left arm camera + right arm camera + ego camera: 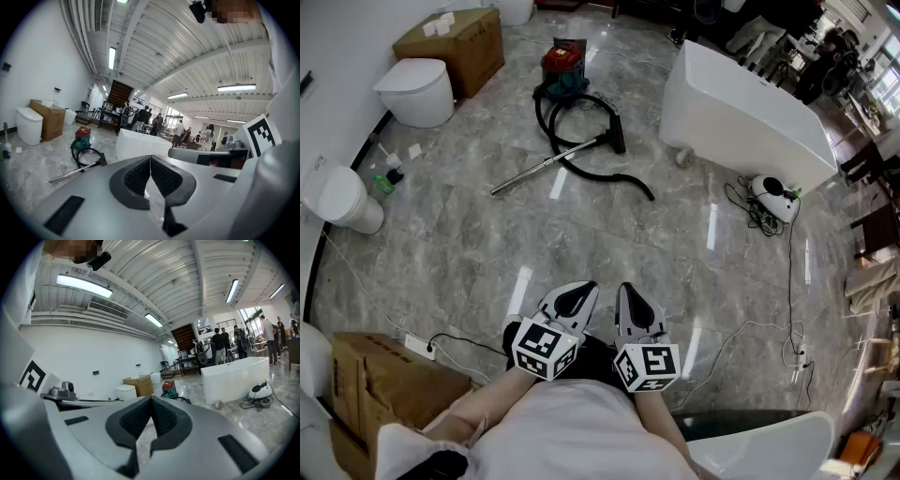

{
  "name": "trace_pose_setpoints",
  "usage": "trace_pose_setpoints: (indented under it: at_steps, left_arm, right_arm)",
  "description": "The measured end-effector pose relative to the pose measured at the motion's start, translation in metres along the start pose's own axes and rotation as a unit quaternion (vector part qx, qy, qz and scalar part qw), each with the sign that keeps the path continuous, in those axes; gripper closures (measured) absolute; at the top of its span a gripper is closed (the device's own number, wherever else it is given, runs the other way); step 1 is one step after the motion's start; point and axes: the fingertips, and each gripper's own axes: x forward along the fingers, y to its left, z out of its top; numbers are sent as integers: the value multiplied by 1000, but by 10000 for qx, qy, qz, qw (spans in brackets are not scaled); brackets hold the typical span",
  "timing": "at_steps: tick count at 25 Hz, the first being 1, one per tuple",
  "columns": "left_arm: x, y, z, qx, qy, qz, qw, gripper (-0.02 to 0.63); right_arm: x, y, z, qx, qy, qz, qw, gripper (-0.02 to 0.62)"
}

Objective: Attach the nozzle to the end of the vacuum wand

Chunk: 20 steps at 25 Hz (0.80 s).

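Waist-high: left gripper (579, 291), right gripper (628, 292) (level-ish)

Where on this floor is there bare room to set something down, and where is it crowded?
Widest bare floor: between the wand and the power strip. A smaller patch: between the toilet and the hose. Crowded: tangled cables beside the bathtub, and around the near cardboard box.

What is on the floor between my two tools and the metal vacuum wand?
Nothing: in the head view only bare grey floor lies between the left tool, the right tool and the wand.
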Motion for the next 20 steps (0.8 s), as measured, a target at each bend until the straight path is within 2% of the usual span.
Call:
trace_pose_setpoints:
  at_steps: [9, 14, 20]
  left_arm:
    - [-1, -6, -8, -1, 66, 54, 10000, 595]
    - [-8, -1, -10, -29, 90, 160, 9998, 595]
    - [-6, 13, -4, -174, 40, 316, 9993, 595]
  right_arm:
    - [-3, -6, -5, 184, -9, -5, 9998, 580]
    - [2, 0, -5, 426, -100, 143, 9989, 580]
    - [12, 7, -6, 346, 76, 291, 9990, 578]
